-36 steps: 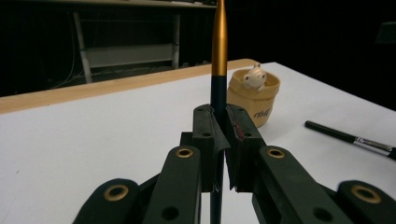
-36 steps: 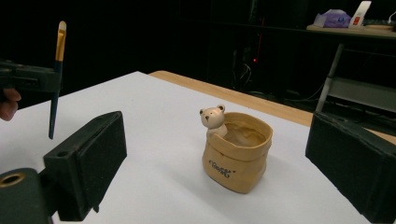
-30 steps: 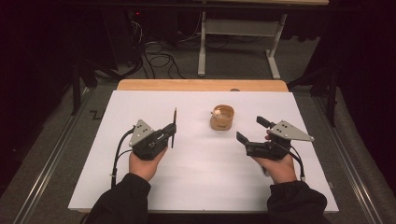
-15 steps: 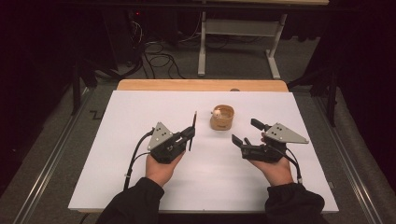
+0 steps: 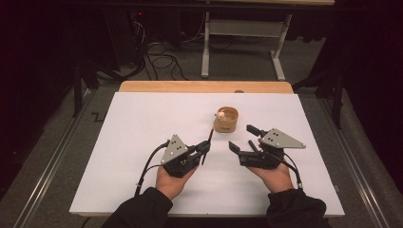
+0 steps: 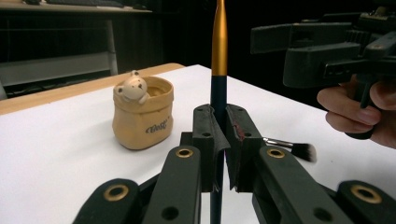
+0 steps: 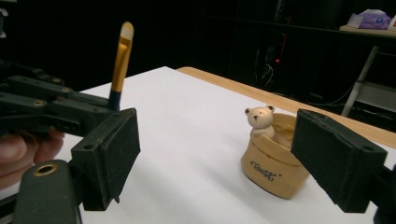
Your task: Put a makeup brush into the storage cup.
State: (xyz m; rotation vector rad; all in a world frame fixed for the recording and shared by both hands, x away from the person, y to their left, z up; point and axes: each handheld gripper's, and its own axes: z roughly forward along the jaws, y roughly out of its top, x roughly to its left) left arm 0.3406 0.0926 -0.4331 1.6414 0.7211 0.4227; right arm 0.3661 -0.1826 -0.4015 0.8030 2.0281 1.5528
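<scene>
I am holding the left gripper (image 5: 205, 151) clamped on a makeup brush (image 6: 218, 51), its dark handle pinched between the jaws and its gold ferrule pointing upward. I am keeping the right gripper (image 5: 242, 138) spread with nothing between its jaws; they have just been closing slightly. The bear pot (image 5: 225, 119) is standing on the white table (image 5: 142, 123), near both grippers, touching neither

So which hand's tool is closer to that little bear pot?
Right. The right tool sits just beside the bear pot, toward the person; the left tool, clamping a brush, is slightly farther.
</scene>
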